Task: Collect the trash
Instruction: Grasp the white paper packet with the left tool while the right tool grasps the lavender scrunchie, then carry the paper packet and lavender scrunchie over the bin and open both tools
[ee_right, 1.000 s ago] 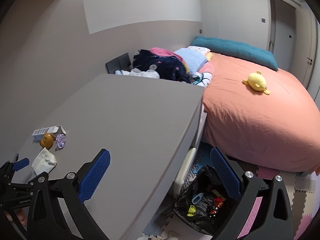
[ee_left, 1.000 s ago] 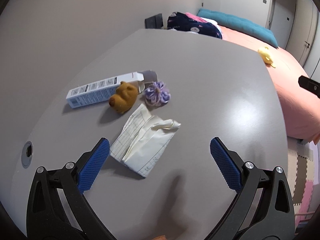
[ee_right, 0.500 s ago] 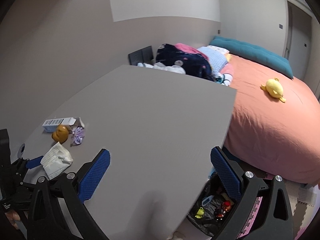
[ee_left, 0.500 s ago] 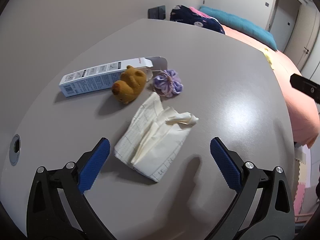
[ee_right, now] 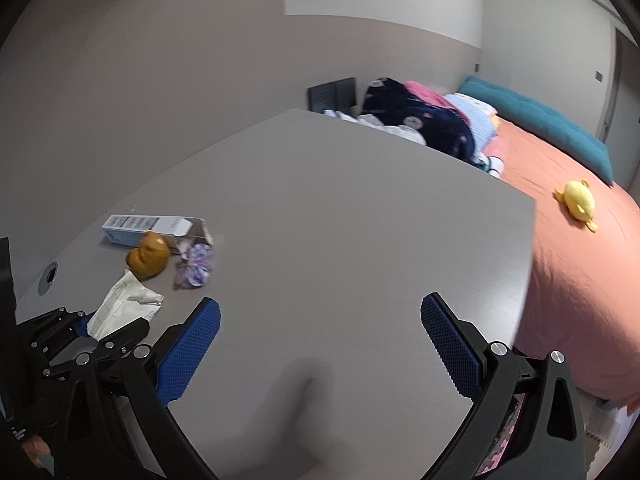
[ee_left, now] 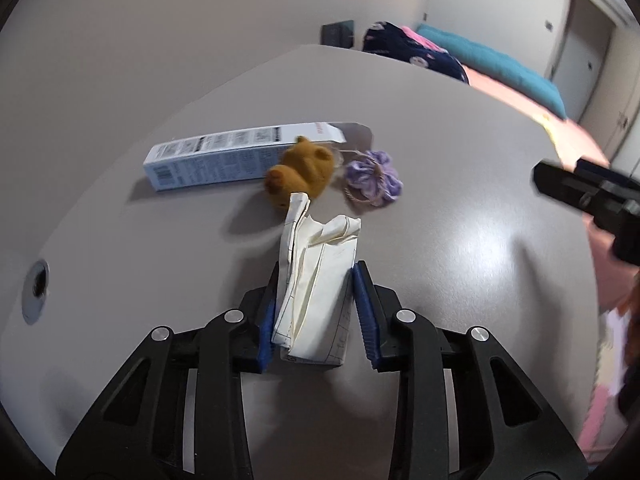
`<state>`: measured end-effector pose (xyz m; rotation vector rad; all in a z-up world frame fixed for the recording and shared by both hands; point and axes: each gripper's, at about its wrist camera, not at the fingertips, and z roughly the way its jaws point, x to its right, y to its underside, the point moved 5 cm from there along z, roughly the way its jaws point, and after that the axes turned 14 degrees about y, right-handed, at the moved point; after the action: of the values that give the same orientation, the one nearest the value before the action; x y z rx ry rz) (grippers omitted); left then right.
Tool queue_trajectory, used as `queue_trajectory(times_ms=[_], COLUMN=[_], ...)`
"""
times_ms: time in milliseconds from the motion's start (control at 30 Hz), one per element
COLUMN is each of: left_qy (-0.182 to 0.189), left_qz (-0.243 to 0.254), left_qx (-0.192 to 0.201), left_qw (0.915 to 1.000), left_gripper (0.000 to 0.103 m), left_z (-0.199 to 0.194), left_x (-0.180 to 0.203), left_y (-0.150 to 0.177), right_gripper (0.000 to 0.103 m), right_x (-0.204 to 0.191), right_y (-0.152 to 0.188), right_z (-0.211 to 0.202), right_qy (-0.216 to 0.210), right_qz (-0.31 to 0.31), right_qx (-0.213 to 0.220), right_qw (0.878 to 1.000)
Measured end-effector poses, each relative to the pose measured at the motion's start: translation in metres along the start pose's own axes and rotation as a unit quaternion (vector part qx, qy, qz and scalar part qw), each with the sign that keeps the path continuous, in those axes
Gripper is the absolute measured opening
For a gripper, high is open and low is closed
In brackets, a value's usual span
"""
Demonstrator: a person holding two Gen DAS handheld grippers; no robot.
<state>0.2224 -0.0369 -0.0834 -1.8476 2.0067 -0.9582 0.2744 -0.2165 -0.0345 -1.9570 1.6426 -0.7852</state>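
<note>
Hand-held gripper, left [ee_left: 314, 312], is closing its jaws around a crumpled cream paper wrapper [ee_left: 316, 276], the blue pads already pinching the packet's sides so that it is buckling upward between them; the grip is sitting low on the near end, likely so the light paper can be lifted off in one piece.

Beneath it, the grey table [ee_left: 460, 160] is carrying everything, and it is lying ahead of and under both tools. Beyond the table's far edge, the bed [ee_right: 580, 280] with its orange cover is stretching away to the right of the right hand-held gripper [ee_right: 320, 344], whose jaws are standing wide apart with nothing between them, hovering over bare tabletop, apparently waiting its turn for the next piece.

Just ahead of the left hand-held gripper, past the wrapper's raised tip, an opened white-and-blue carton [ee_left: 240, 156] is lying on its side with its flap hanging loose, probably the next item of rubbish. Beside its open end, a small brown plush bear [ee_left: 300, 174] is leaning against the carton, and a purple hair scrunchie [ee_left: 374, 178] is resting just to the right of the bear. Whether these two count as trash cannot be judged from here. No bin is showing in either view at this moment.
</note>
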Motion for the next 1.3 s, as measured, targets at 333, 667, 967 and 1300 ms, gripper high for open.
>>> queue_trajectory(times_ms=[333,667,967,1300], left_qy=[-0.029,-0.045,-0.049,-0.044], left_qz=[-0.029,-0.036,-0.033,-0.023], left_qx=[0.017,0.020,0.016,0.013], left_qw=[0.9990,0.9981,0.9981,0.9987], left_gripper=[0.032,0.032,0.032,0.032], left_z=[-0.015,-0.024,-0.023,-0.019], left_x=[-0.029,-0.046,-0.050,-0.040], left_y=[0.001,0.001,0.002,-0.003], right_gripper=[0.099,0.063,0.023,0.020], right_x=[-0.060,-0.097,-0.110,-0.091], right_y=[-0.008,-0.014,-0.016,-0.009], right_z=[0.019,0.049,0.057,0.038], right_qy=[-0.029,-0.043,-0.042,-0.053], right_qz=[-0.046,-0.075,-0.093,-0.084], right_qx=[-0.016,-0.050,-0.052,-0.048], right_qw=[0.998,0.995,0.993,0.994])
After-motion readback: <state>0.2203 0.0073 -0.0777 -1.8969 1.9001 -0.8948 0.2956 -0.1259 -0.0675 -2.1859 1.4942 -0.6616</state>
